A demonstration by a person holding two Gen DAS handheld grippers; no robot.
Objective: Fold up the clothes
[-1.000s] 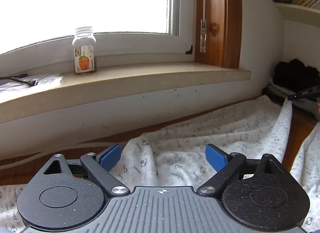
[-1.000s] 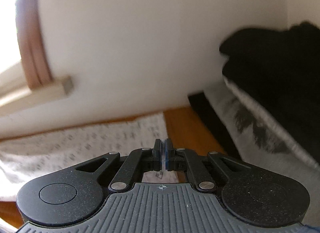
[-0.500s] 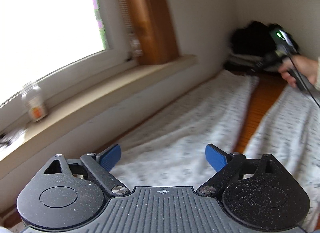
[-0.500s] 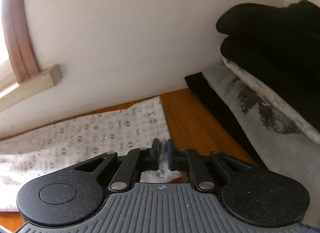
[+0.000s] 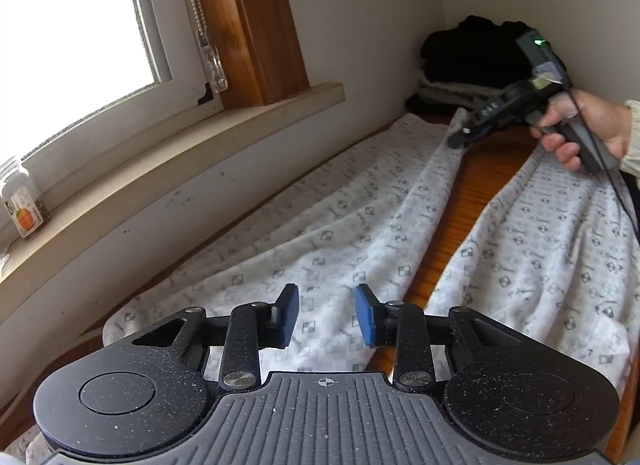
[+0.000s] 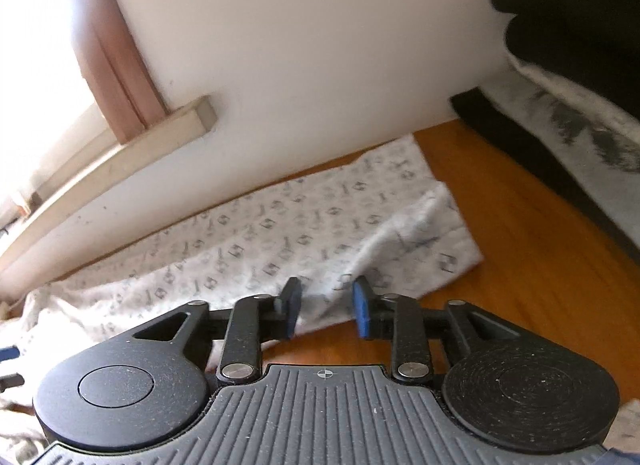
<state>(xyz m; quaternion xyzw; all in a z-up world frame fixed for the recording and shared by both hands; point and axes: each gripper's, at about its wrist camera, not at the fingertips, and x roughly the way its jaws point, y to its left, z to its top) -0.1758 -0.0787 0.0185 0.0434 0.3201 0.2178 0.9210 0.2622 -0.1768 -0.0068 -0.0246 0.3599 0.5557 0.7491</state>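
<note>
Patterned white trousers (image 5: 360, 225) lie unfolded on the wooden surface (image 6: 520, 257); left gripper (image 5: 326, 315) closing over cloth ungripped, right gripper (image 6: 326, 305) opening, hem corner just ahead, released.

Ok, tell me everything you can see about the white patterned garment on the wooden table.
The white patterned garment looks like soft, thin fabric, white with a small grey repeating print of squares and marks. It looks like trousers: two long legs lie spread flat on the wooden table, bare wood showing in the gap between them. One leg runs along the wall under the windowsill, its hem lying slightly rumpled near the stack of dark folded clothes. It is lightly creased and not yet folded. No jaws grip it.
</note>
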